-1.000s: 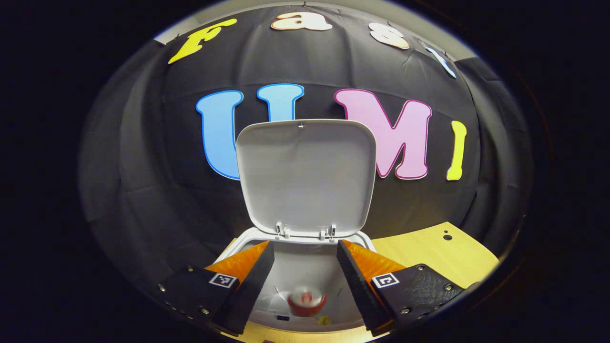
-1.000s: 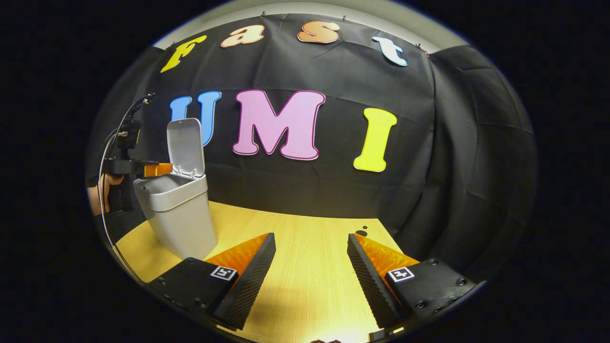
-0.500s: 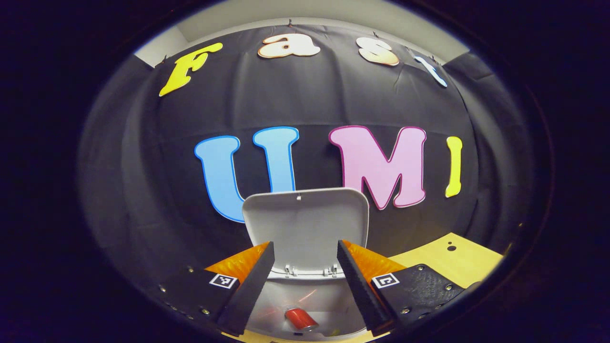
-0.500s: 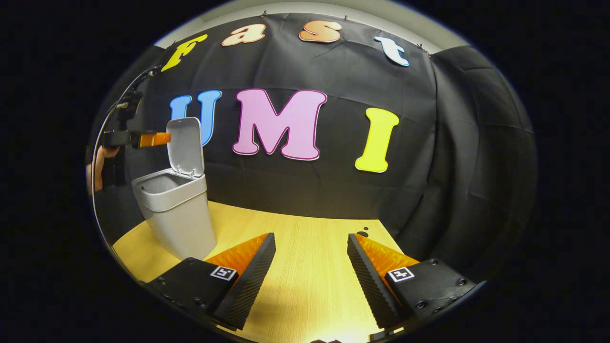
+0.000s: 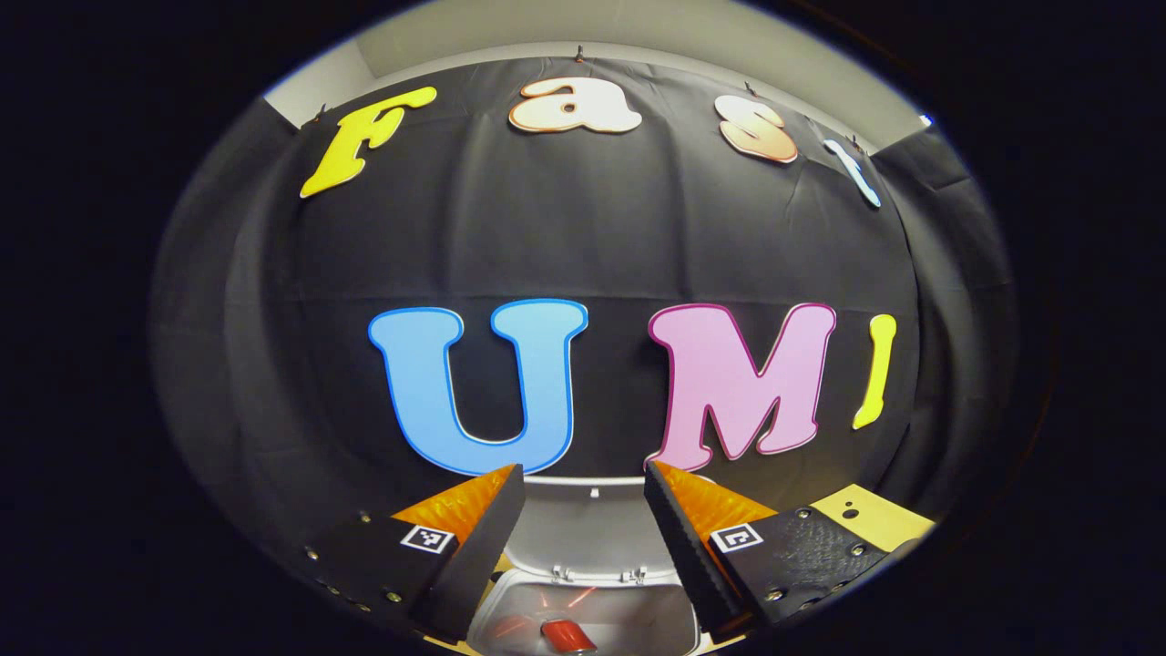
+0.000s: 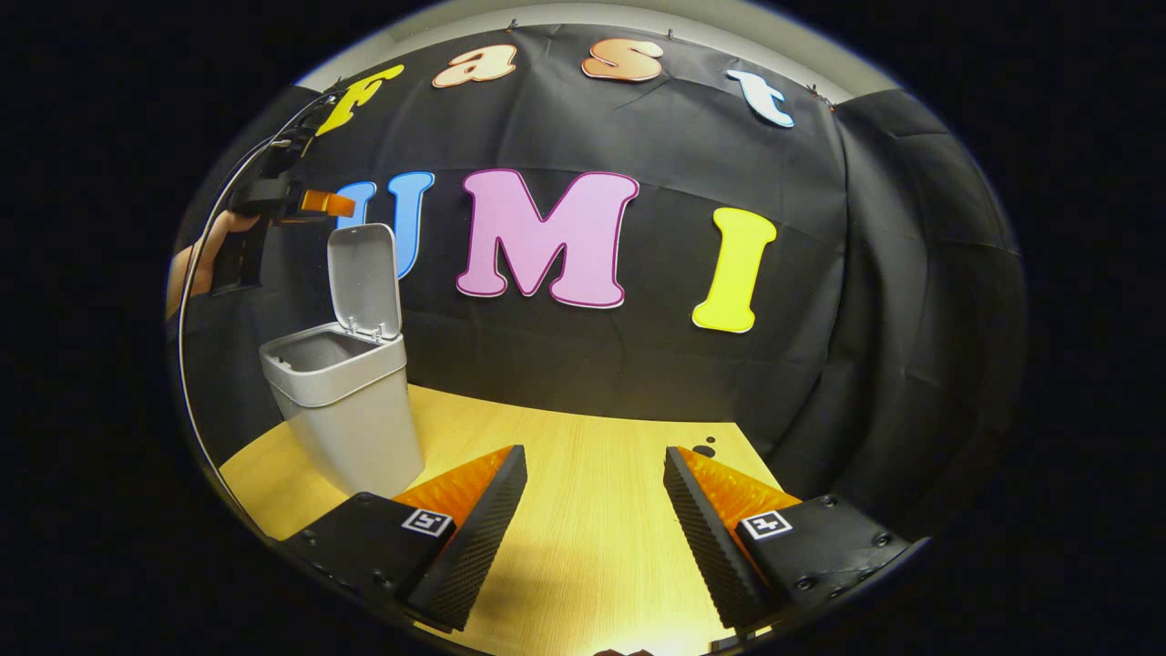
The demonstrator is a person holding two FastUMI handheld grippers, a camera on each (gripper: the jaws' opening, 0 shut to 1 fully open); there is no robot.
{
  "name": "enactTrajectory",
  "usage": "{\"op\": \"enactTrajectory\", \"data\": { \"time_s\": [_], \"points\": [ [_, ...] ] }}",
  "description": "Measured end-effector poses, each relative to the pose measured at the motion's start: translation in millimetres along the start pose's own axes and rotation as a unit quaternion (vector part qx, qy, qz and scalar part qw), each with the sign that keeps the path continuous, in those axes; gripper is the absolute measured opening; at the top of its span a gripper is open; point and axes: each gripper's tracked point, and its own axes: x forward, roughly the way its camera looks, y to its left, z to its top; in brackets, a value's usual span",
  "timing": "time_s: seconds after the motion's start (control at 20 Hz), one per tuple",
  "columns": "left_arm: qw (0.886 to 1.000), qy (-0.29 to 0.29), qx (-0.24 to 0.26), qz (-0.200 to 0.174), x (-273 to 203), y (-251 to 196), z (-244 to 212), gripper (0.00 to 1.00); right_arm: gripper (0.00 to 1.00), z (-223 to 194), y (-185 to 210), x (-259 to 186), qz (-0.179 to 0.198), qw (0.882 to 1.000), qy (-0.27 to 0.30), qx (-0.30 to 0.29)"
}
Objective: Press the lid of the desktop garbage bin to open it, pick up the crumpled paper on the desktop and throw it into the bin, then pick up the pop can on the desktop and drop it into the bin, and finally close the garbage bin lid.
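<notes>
Judging by what lies inside, most of the job is done: the pop can (image 5: 567,635) sits at the bottom of the garbage bin (image 6: 342,410), low centre in the left gripper view (the crumpled paper I cannot make out). The lid (image 6: 364,281) stands upright, not yet closed. Left gripper (image 5: 583,528) hangs above it, jaws apart and empty; right gripper (image 6: 592,519) idles over the desktop (image 6: 592,474), jaws apart.

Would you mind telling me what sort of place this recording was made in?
Probably a staged recording booth, not a home: black cloth wall behind a bare wooden tabletop, with one small grey lidded garbage bin.
</notes>
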Motion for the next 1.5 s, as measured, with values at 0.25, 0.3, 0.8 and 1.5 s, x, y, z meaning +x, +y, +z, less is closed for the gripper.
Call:
{"op": "enactTrajectory", "data": {
  "time_s": [0.25,0.3,0.8,1.5],
  "points": [
    [1.000,0.017,-0.007,-0.013,43.1,3.2,-6.4,0.87,0.98,-6.4,-9.3,-5.1,-0.012,1.000,0.009,0.000],
    [1.000,0.025,-0.001,-0.013,47.7,3.4,-10.6,0.87,0.98,-7.5,-12.5,-6.6,-0.017,1.000,0.010,0.002],
    [0.998,0.066,0.014,-0.021,44.1,-2.1,-25.2,0.87,0.98,-15.2,-10.7,-7.3,-0.021,0.999,0.025,0.009],
    [0.995,0.085,-0.031,0.032,-72.8,-1.1,-104.6,0.88,0.98,-22.7,3.0,-10.0,0.011,0.999,0.040,0.009]
  ]
}}
